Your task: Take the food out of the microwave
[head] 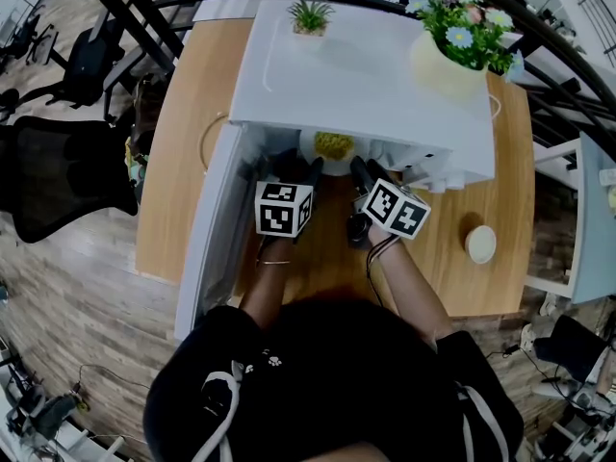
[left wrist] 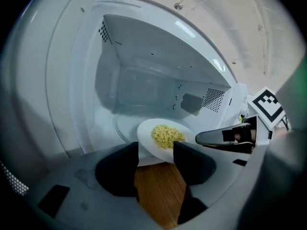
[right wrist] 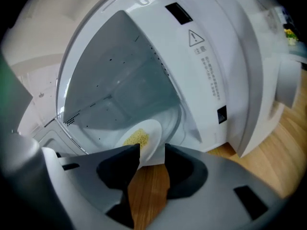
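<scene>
A white plate [head: 333, 148] with a heap of yellow food [left wrist: 165, 136] sits at the mouth of the white microwave [head: 356, 75], half over its front edge. In the right gripper view the plate [right wrist: 144, 137] runs down between the jaws, and my right gripper [right wrist: 152, 155] is shut on its rim. My left gripper [left wrist: 156, 152] stands open, with the plate's [left wrist: 148, 145] near rim lying at its jaw tips. A finger of the right gripper [left wrist: 223, 137] reaches the plate's right side. In the head view the left gripper [head: 306, 173] and right gripper [head: 358, 173] flank the plate.
The microwave door [head: 207, 229] hangs open to the left. A small potted plant [head: 310, 14] and a pot of flowers [head: 452, 51] stand on the microwave. A round white cup [head: 480, 243] rests on the wooden table [head: 178, 162]. Black chairs [head: 67, 176] are at the left.
</scene>
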